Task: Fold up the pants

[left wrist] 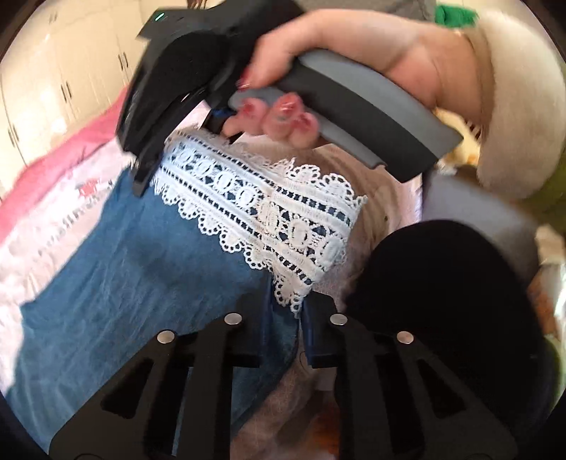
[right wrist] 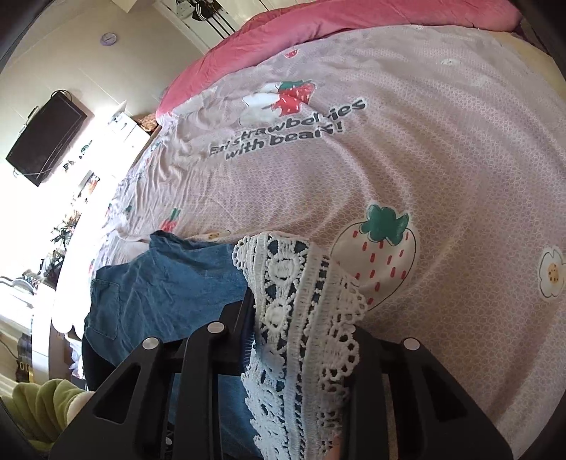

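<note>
The pants (left wrist: 141, 269) are blue denim with a white lace hem (left wrist: 269, 208) and lie on the pink bedspread (left wrist: 53, 198). My left gripper (left wrist: 287, 318) is shut on one corner of the lace hem. My right gripper (right wrist: 300, 339) is shut on the other end of the lace hem (right wrist: 300, 300), lifted above the bed. In the left wrist view the right gripper (left wrist: 148, 166) reaches the hem's far end, held by a hand. The denim (right wrist: 169, 283) trails away behind, with a back pocket showing.
The bedspread (right wrist: 424, 159) with strawberry prints covers the bed, with a pink quilt (right wrist: 353, 17) at the far edge. A wall TV (right wrist: 46, 134) and cluttered shelves are at the left. White cupboards (left wrist: 53, 70) stand behind the bed. The person's dark legs (left wrist: 442, 300) are near.
</note>
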`<action>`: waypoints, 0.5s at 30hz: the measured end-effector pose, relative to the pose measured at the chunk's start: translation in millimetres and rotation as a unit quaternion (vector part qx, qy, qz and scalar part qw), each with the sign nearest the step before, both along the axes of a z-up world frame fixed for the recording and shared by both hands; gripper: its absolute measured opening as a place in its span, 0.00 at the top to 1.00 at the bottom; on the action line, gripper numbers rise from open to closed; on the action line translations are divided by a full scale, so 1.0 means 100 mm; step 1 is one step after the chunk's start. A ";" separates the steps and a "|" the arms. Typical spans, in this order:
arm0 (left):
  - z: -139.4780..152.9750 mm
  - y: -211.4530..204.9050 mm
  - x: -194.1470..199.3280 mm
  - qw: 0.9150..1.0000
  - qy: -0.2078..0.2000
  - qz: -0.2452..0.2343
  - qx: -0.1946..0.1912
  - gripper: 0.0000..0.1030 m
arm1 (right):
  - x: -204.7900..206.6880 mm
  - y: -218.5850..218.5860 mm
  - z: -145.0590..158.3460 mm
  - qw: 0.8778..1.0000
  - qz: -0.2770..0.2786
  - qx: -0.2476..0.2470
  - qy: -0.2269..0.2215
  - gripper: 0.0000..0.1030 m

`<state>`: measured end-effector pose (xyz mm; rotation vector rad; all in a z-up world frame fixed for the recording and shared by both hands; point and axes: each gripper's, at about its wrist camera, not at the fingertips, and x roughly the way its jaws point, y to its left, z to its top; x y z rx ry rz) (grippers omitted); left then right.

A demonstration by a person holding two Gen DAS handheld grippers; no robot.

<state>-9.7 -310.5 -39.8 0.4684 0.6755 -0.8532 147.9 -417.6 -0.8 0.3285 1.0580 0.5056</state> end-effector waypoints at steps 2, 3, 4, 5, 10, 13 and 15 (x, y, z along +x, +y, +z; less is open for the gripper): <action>0.05 0.08 0.03 1.000 0.020 0.003 -0.021 0.92 | -0.02 0.02 0.08 1.000 -0.001 -0.001 -0.004 0.76; 0.08 0.12 0.04 0.999 0.028 0.006 -0.030 0.92 | -0.03 0.05 0.10 1.000 -0.002 -0.002 -0.006 0.76; 0.11 0.16 0.05 0.998 0.037 0.009 -0.041 0.92 | -0.03 0.06 0.13 1.000 -0.002 -0.002 -0.008 0.76; 0.15 0.21 0.06 0.998 0.044 0.011 -0.050 0.92 | -0.04 0.08 0.16 1.000 -0.003 -0.005 -0.009 0.76; 0.28 0.45 0.05 0.994 0.062 0.029 -0.086 0.92 | -0.03 0.21 0.26 1.000 -0.013 -0.015 -0.008 0.76; 0.31 0.64 0.04 0.992 0.067 0.043 -0.098 0.92 | -0.02 0.32 0.33 1.000 -0.015 -0.020 -0.008 0.76; 0.33 0.76 0.03 0.991 0.070 0.053 -0.106 0.92 | -0.01 0.44 0.39 0.999 -0.014 -0.027 -0.009 0.76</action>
